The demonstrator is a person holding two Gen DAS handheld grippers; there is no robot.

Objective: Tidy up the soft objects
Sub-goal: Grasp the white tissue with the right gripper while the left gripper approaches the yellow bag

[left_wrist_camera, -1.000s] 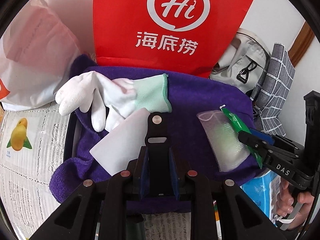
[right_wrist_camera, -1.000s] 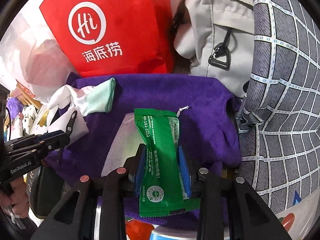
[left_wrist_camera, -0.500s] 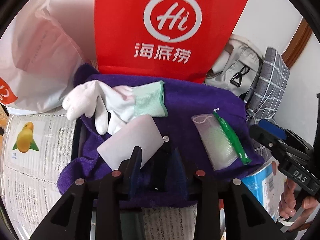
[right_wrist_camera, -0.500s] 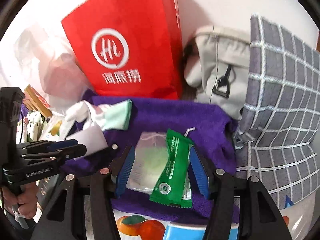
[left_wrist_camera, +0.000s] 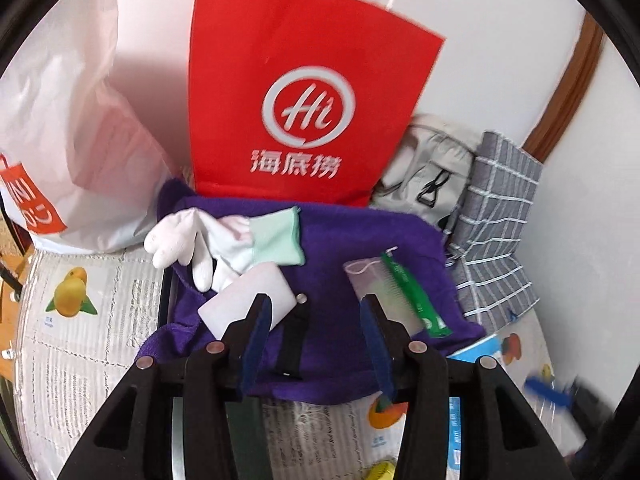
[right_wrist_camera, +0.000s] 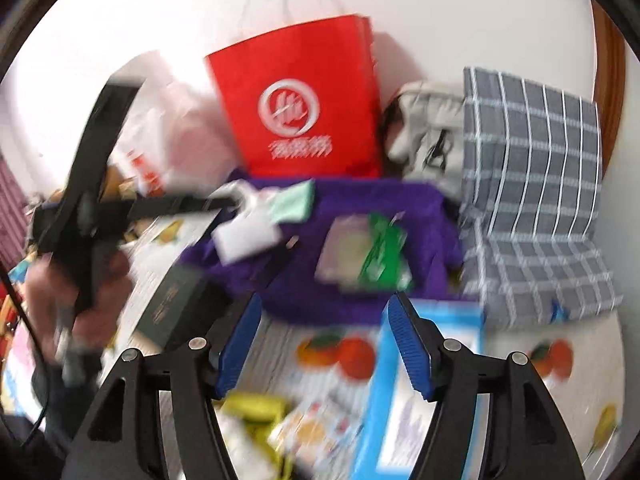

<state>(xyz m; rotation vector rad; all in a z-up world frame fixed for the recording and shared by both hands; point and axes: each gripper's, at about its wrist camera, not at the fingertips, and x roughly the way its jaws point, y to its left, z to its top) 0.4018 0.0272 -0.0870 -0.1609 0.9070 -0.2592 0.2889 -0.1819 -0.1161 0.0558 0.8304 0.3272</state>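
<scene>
A purple towel lies spread in front of a red bag. On it rest a white glove with a mint cuff, a white flat pack, a black strap, a clear pouch and a green sachet leaning on the pouch. My left gripper hovers above the strap; its jaws are opening and the pads touch nothing. In the blurred right wrist view my right gripper is back from the towel, its jaws opening and empty, the green sachet lying beyond them.
Behind the towel stand a red paper bag and a white plastic bag. A beige backpack and a grey checked cushion sit to the right. A blue box and a black box lie on the fruit-print cover.
My left gripper let go of the black strap, opened and rose. My right gripper released the green sachet onto the clear pouch, opened wider and pulled back from the towel.
</scene>
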